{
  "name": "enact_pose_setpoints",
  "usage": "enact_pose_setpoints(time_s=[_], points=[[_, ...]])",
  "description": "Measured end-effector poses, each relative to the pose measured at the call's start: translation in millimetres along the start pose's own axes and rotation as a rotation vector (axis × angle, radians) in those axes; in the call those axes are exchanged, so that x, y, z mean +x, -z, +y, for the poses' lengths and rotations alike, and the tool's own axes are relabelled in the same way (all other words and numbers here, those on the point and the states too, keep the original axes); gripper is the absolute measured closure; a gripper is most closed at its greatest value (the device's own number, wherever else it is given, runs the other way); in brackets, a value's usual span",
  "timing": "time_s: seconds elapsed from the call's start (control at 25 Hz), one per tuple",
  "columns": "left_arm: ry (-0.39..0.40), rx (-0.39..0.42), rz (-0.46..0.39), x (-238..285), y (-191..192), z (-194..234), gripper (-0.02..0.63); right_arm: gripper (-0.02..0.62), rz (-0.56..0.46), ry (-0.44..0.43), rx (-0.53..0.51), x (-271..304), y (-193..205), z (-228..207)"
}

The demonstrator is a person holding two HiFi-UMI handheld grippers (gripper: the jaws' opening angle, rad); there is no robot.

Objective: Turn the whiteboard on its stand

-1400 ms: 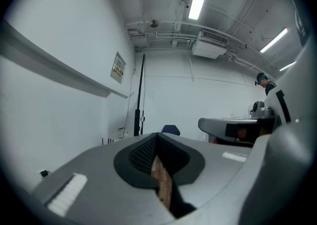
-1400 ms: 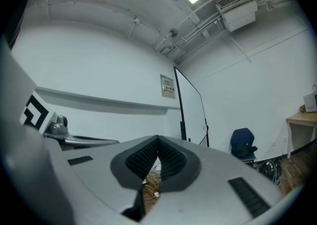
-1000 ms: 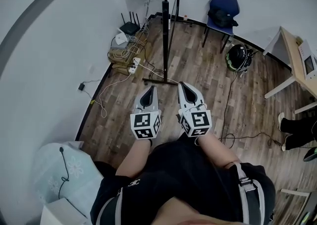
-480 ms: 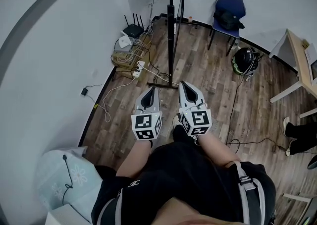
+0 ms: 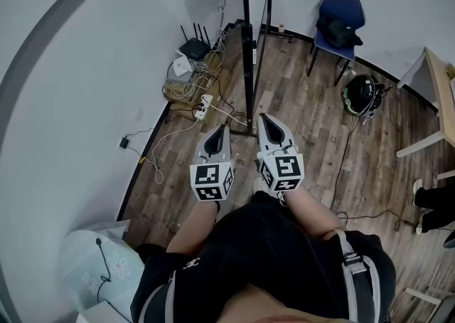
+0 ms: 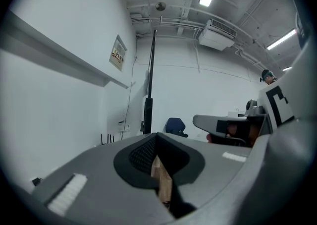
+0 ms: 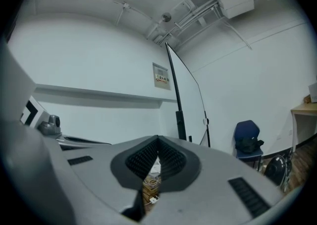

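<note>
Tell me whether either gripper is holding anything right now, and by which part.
Nothing is held. The left gripper and the right gripper both have their jaws shut with nothing between them, hanging over the wooden floor.

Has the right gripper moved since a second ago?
Yes. In the head view the right gripper has advanced toward the black stand pole, now beside its foot.

Two tongs held out over a wooden floor (image 5: 298, 108), facing a stand.
The left tongs (image 5: 220, 129) and right tongs (image 5: 262, 118) sit side by side, each closed to a point, aimed toward the foot of the black whiteboard stand (image 5: 247, 65). A router (image 5: 192, 49) and tangled cables (image 5: 195, 80) lie by the wall (image 5: 85, 87); a blue chair (image 5: 340, 19) and a helmet (image 5: 360, 94) are off to the right.
</note>
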State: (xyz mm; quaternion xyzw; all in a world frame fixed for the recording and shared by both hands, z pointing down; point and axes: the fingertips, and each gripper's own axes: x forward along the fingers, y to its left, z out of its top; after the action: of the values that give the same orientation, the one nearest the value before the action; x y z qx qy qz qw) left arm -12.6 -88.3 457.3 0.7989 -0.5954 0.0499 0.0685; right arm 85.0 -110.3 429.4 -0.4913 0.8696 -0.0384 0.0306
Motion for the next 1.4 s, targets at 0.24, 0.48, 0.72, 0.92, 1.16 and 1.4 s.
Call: enact_pose_setpoints(time_s=[0.24, 0.48, 0.72, 0.92, 1.16, 1.4], points=[[-0.009, 0.012, 0.034, 59.4, -6.5, 6.6, 0.597, 0.591, 0.006, -0.016, 0.031, 50.7, 2.2, -40.7], [-0.02, -0.011, 0.042, 109.6, -19.6, 19.0, 0.597, 0.591, 0.01, -0.021, 0.062, 95.4, 3.3, -73.5], [-0.005, 0.004, 0.043, 132.6, -23.0, 32.3, 0.597, 0.591, 0.025, -0.017, 0.049, 124.2, 8.1, -77.3], [0.058, 0.02, 0.032, 148.6, -24.0, 60.6, 0.597, 0.591, 0.031, 0.04, 0.009, 154.6, 12.8, -65.4], [0.161, 0.021, 0.021, 160.6, -31.6, 103.9, 0.597, 0.591, 0.018, 0.164, -0.021, 183.5, 11.0, -47.8], [0.193, -0.036, 0.036, 164.6, -27.0, 146.5, 0.597, 0.591, 0.04, 0.23, -0.04, 208.3, 22.9, -33.7]])
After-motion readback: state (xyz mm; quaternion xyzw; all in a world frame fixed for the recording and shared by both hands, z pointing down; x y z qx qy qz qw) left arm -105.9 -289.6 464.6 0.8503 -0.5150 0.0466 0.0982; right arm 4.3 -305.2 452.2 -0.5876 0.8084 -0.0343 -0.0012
